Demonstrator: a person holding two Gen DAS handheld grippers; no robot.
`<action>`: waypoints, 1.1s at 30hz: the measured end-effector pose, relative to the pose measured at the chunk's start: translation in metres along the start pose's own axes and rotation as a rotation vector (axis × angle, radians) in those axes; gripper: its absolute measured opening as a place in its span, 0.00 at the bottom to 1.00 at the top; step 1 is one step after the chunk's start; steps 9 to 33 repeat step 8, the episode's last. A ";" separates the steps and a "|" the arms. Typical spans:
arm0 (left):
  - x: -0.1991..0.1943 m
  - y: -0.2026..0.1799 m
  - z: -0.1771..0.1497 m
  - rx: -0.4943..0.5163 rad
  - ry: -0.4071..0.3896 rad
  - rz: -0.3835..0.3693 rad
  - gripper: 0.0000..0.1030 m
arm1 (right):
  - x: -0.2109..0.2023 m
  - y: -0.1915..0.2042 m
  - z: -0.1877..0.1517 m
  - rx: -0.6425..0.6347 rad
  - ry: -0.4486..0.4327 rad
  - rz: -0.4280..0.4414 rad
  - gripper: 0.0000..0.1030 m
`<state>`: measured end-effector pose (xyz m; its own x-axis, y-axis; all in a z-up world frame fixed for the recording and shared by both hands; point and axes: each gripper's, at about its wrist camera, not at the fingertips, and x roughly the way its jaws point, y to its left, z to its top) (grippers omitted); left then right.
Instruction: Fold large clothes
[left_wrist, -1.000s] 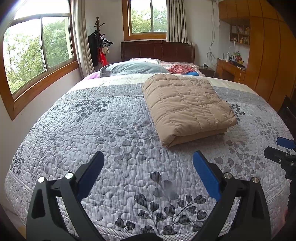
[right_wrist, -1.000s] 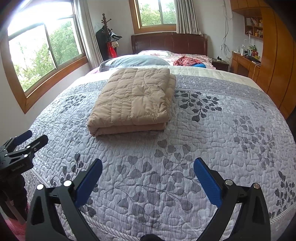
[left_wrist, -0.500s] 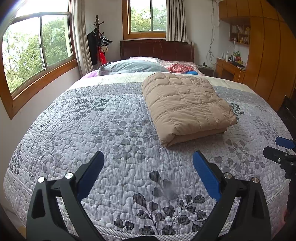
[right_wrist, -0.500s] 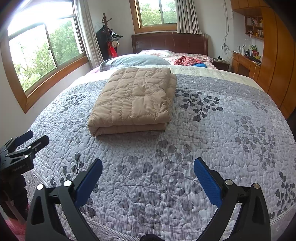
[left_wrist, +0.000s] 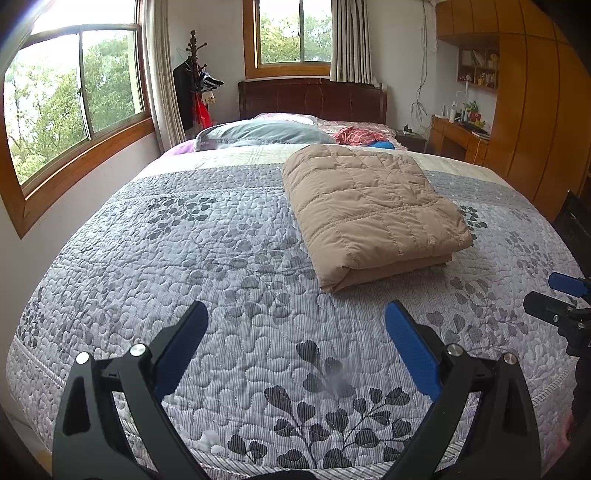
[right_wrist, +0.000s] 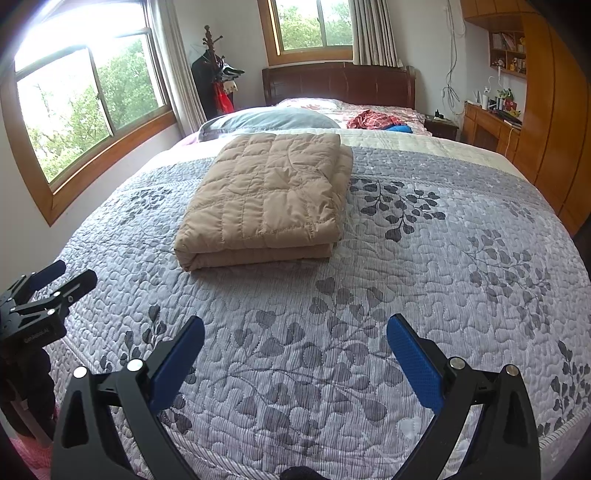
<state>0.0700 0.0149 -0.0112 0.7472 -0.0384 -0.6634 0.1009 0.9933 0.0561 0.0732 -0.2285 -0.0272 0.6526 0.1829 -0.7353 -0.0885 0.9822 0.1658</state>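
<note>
A tan quilted down garment (left_wrist: 369, 214) lies folded into a thick rectangle on the grey leaf-patterned bedspread (left_wrist: 207, 258); it also shows in the right wrist view (right_wrist: 266, 195). My left gripper (left_wrist: 295, 317) is open and empty, held above the foot of the bed, short of the garment. My right gripper (right_wrist: 295, 332) is open and empty too, also short of it. Each gripper shows at the edge of the other's view: the right one at the right edge (left_wrist: 561, 299), the left one at the left edge (right_wrist: 48, 284).
A grey pillow (left_wrist: 258, 133) and a red checked cloth (left_wrist: 358, 134) lie near the dark headboard (left_wrist: 314, 98). A coat rack (left_wrist: 195, 81) stands by the left window. A wooden wardrobe (left_wrist: 535, 110) and desk (left_wrist: 458, 138) line the right wall.
Both grippers have drifted slightly; the view shifts a little. The garment lies unchanged and both grippers stay open.
</note>
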 end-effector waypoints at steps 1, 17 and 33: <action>0.000 0.000 0.000 0.000 0.002 0.000 0.93 | 0.000 0.000 0.000 0.001 0.000 0.001 0.96; 0.002 0.000 0.000 0.000 0.007 -0.002 0.93 | 0.002 -0.002 0.000 0.001 0.002 0.004 0.96; 0.002 0.000 0.000 0.000 0.007 -0.002 0.93 | 0.002 -0.002 0.000 0.001 0.002 0.004 0.96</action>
